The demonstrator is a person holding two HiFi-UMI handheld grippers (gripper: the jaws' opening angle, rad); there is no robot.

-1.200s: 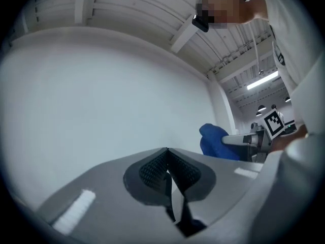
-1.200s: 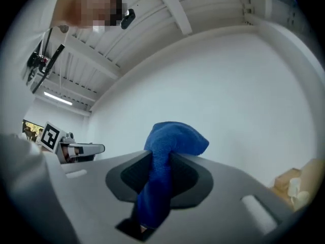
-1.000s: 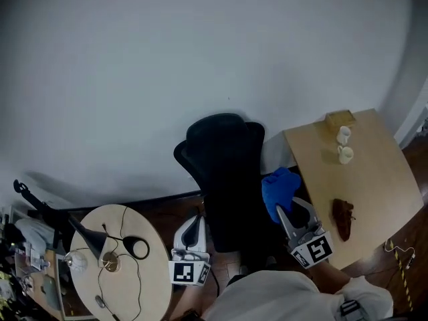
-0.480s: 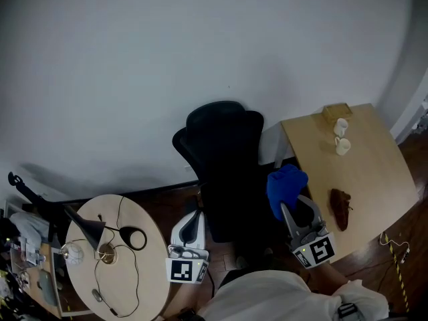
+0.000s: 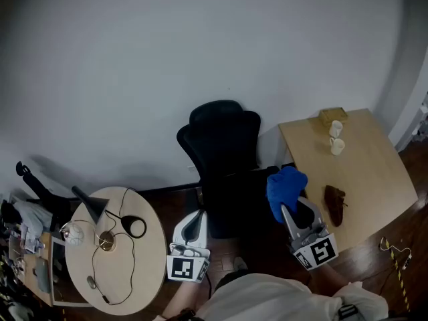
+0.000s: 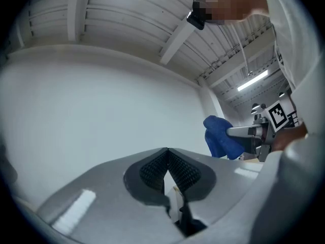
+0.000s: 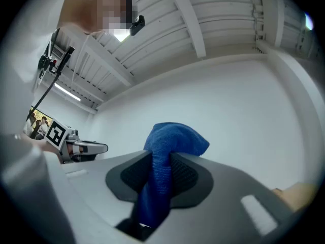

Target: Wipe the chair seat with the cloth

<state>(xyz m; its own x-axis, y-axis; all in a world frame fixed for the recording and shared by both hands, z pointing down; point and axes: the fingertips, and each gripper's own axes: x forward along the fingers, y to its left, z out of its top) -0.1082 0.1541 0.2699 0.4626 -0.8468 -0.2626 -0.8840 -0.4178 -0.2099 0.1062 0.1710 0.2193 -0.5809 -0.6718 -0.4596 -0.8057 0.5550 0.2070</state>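
A black office chair (image 5: 223, 154) stands against the wall in the head view, its dark seat (image 5: 231, 209) just ahead of both grippers. My right gripper (image 5: 295, 207) is shut on a blue cloth (image 5: 284, 187), which bunches above its tips to the right of the seat. In the right gripper view the cloth (image 7: 171, 142) hangs pinched between the jaws of that gripper (image 7: 161, 160). My left gripper (image 5: 194, 217) is at the seat's left front. Its jaws (image 6: 166, 150) meet with nothing between them. From there the cloth (image 6: 220, 136) shows at the right.
A light wooden table (image 5: 376, 169) at the right carries two white cups (image 5: 334, 138), a small box (image 5: 329, 116) and a brown object (image 5: 333, 204). A round table (image 5: 148, 263) at the left holds a black lamp, a cable and a glass. A white wall is behind.
The head view has shifted slightly. Both grippers keep their places by the chair, and the right one holds the cloth as before.
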